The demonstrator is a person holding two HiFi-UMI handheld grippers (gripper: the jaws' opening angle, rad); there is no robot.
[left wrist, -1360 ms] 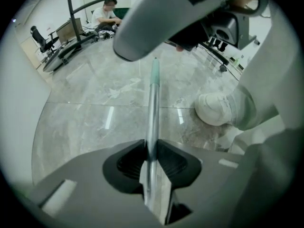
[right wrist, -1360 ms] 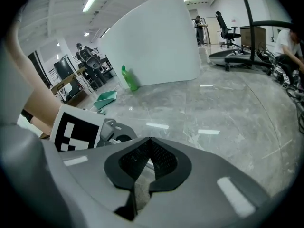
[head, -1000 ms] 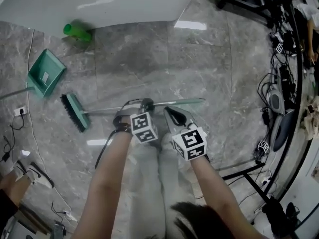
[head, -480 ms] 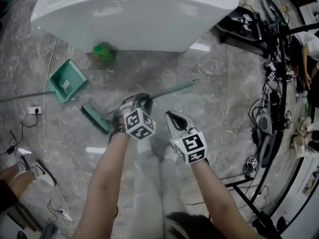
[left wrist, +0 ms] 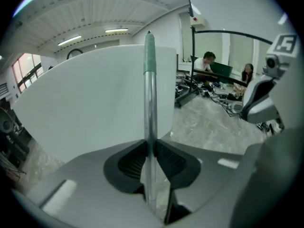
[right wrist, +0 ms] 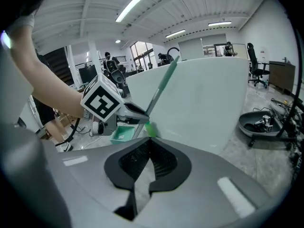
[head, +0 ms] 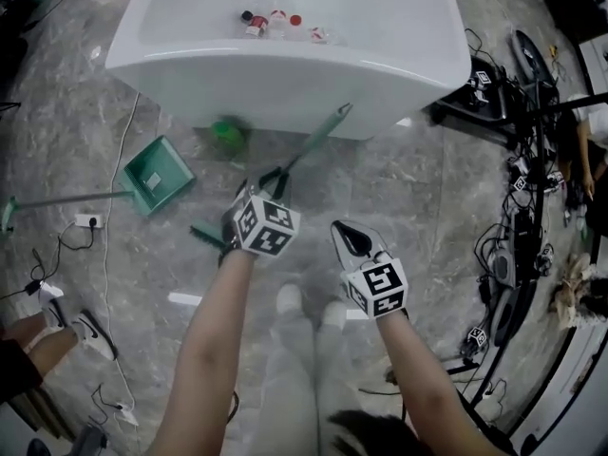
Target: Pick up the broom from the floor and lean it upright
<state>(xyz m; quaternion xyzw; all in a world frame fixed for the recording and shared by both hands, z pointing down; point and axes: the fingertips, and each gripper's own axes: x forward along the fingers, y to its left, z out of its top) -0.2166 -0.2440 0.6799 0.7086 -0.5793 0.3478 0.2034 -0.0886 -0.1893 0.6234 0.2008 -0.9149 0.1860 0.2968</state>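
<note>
Clamping the broom [head: 318, 136], left gripper [head: 274, 180] jaws face a white tub [head: 285, 79] holding small bottles [head: 275, 22]; right gripper [head: 344, 232] jaws are together.

broom [head: 318, 141] 1 | dustpan [head: 157, 177] 1 | green bottle [head: 228, 136] 1 | table [head: 285, 79] 1 | left hand-held gripper [head: 273, 182], right hand-held gripper [head: 346, 236]: 2

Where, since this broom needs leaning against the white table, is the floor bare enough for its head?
Bare floor lies between the table front and the cables at right. Left of the broom it is crowded: green bottle under the table edge, dustpan, socket and cord.
</note>
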